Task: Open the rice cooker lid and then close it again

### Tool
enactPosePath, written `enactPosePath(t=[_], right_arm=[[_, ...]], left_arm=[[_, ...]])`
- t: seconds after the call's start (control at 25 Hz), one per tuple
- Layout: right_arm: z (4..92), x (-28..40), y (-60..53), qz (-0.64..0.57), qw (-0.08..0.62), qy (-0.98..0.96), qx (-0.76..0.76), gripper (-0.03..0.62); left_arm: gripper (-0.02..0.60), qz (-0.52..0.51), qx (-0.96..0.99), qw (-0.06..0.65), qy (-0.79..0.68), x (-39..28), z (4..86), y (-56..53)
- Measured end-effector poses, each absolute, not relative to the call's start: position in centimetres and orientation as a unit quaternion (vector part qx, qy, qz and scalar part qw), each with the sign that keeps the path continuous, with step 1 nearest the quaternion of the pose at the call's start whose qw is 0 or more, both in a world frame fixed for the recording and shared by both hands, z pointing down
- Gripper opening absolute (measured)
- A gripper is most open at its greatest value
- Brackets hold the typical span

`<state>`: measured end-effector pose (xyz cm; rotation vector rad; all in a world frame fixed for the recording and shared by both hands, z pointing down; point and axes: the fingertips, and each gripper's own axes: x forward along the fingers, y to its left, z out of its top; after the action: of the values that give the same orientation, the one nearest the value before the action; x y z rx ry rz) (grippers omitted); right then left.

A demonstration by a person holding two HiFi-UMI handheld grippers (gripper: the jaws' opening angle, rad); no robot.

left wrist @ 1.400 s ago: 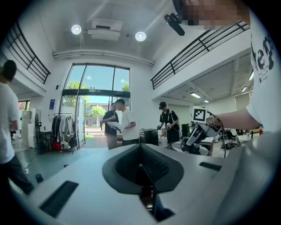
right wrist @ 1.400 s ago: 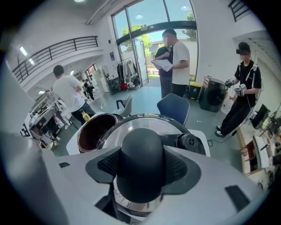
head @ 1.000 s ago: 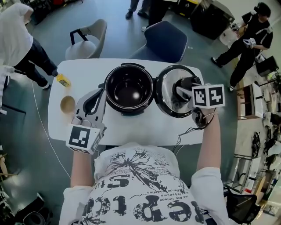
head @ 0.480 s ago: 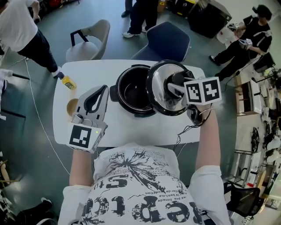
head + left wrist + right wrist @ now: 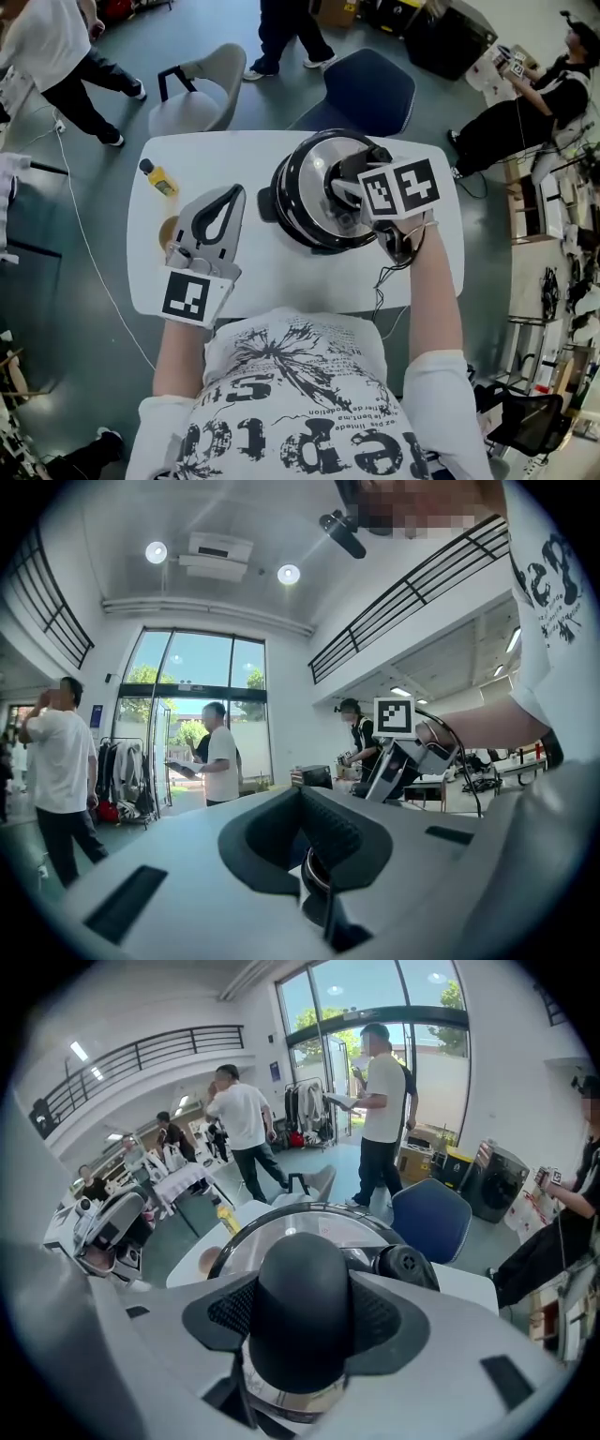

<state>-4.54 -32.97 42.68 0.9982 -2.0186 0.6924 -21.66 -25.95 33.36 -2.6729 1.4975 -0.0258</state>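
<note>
Clamping the knob [image 5: 298, 1288], right gripper [image 5: 345, 186] holds lid [image 5: 309, 202] slightly right of centre over rice cooker pot [image 5: 266, 208], near the table [image 5: 281, 272] far edge; left gripper [image 5: 231, 195] closed, empty.

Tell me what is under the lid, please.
Under the lid is the cooker: only its black left edge shows. Its inside is covered by the lid and cannot be seen. The right gripper holds the lid's knob.

A yellow bottle [image 5: 159, 179] sits on the white table [image 5: 281, 272], with a grey chair [image 5: 202, 94] and blue chair [image 5: 364, 89] beyond.
</note>
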Motion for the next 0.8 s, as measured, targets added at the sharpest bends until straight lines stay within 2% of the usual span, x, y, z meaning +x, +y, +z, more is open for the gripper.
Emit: enactPosePath(t=[0.36, 0.6, 0.8], right_arm=[[44.2, -6.7, -32.3, 0.283, 0.417, -0.763, 0.405, 0.295], [45.6, -5.8, -33.2, 0.283, 0.435, -0.743, 0.422, 0.295], [46.8, -6.6, -33.6, 0.295, 0.433, -0.736, 0.429, 0.296]], left_arm=[[0.014, -0.008, -0.875, 0.048, 0.482, -24.1, 32.6, -25.3], [0.014, -0.005, -0.879, 0.041, 0.475, -24.0, 33.1, -26.2], [0.014, -0.004, -0.881, 0.032, 0.472, -25.4, 34.5, -26.4]])
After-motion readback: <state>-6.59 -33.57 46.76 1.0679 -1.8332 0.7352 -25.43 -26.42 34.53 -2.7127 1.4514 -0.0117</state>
